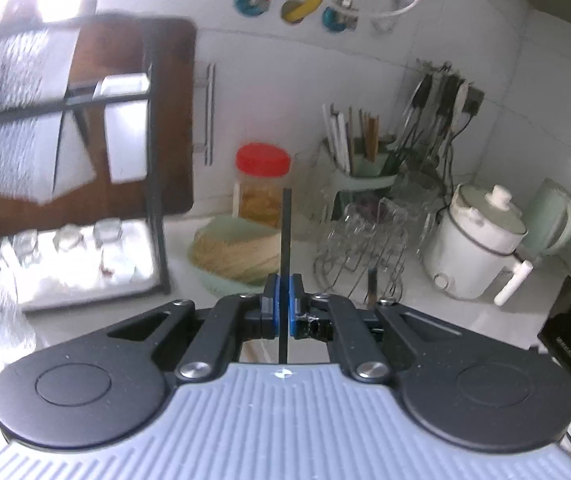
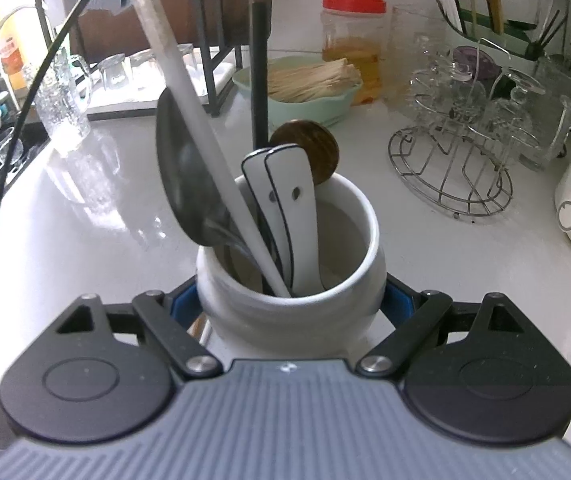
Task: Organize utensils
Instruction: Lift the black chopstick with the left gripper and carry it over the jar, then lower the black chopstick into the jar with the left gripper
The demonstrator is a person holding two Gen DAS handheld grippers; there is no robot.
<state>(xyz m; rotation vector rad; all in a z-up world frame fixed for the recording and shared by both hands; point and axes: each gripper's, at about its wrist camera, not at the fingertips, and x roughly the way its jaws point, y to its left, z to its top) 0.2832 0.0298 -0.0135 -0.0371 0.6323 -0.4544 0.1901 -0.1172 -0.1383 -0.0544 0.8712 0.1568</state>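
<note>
- The left wrist view is smeared along its left side: the dark rack [image 1: 153,168] and the glasses [image 1: 105,236] under it are blurred, and the window glare washes out the upper left corner.
- The thin black stick [image 1: 285,240] in the left tool [image 1: 283,312] is too slim to name; its lower end is cut off behind the tool body, and its upper end stands up in front of the red-lidded jar [image 1: 263,184].
- In the right wrist view the long white handle [image 2: 173,80] and the black handle [image 2: 259,60] run out of the top edge, so their upper ends cannot be seen.
- The foot of the white crock [image 2: 289,304] is hidden behind the right tool [image 2: 291,300].
- The left tool's blue pads are drawn together, clamped on the black stick, which stands upright between them.
- The right tool's jaws stand wide, pressed against both sides of the white crock.
- The crock stands on the white table [image 2: 105,208], towards its near edge, and holds a dark metal ladle [image 2: 189,176], two white spoons [image 2: 285,200] with black rims, and a brown wooden spoon [image 2: 313,148].
- Beyond it, towards the table's far edge, sit a green bowl [image 2: 325,100] of pale sticks and a wire glass rack [image 2: 451,168].
</note>
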